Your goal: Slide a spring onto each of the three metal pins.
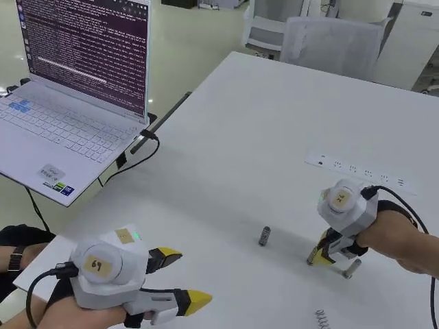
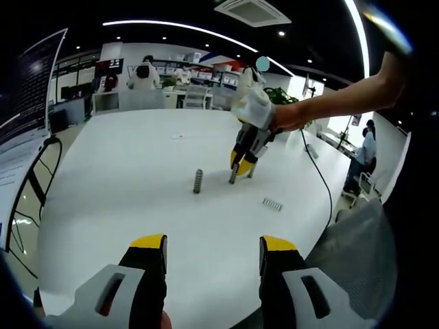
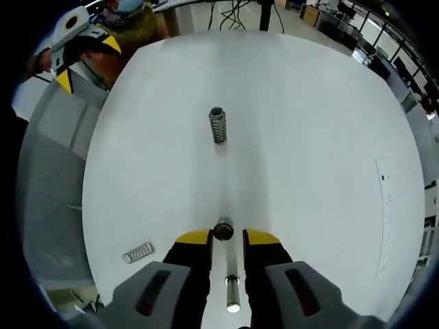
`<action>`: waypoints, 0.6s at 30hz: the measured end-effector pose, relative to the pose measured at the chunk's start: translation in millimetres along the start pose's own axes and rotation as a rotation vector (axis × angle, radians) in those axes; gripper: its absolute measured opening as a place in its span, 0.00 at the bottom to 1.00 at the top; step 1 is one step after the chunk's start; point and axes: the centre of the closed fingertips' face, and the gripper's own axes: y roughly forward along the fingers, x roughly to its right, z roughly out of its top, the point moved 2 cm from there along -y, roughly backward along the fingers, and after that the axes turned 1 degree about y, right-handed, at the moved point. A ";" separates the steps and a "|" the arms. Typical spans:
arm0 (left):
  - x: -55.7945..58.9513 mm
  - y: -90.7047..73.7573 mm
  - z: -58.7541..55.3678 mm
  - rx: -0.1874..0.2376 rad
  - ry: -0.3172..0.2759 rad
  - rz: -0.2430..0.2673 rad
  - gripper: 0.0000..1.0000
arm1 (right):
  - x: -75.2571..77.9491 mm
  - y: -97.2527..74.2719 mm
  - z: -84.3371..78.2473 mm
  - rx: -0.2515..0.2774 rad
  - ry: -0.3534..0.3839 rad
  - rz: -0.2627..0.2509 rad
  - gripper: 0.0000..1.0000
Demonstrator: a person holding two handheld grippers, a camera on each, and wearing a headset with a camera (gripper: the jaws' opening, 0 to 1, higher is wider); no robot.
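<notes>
Your right gripper point(image 3: 227, 238) is pinched narrow on what looks like a spring point(image 3: 223, 230), lower centre. Left gripper point(image 1: 186, 276) is wide and empty. Tilt it and you'll likely topple the bare pin point(image 1: 351, 267).

Bright, even light comes from ceiling lamps point(image 2: 171, 26). The white desk point(image 1: 274, 123) shows soft, weak shadows and mild glare. Both gripper views bend strongly at the edges.
</notes>
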 end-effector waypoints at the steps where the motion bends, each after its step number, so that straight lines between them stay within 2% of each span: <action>1: 0.3 -0.1 0.6 0.002 0.001 -0.001 0.49 | -0.3 -1.7 0.1 0.002 0.002 0.000 0.16; 9: 1.4 0.1 1.9 0.008 0.001 -0.004 0.49 | -4.2 -15.3 2.6 0.026 0.017 -0.021 0.19; 18: 7.3 -0.3 5.6 0.017 0.010 -0.015 0.49 | -5.6 -35.4 0.1 0.064 0.027 -0.075 0.21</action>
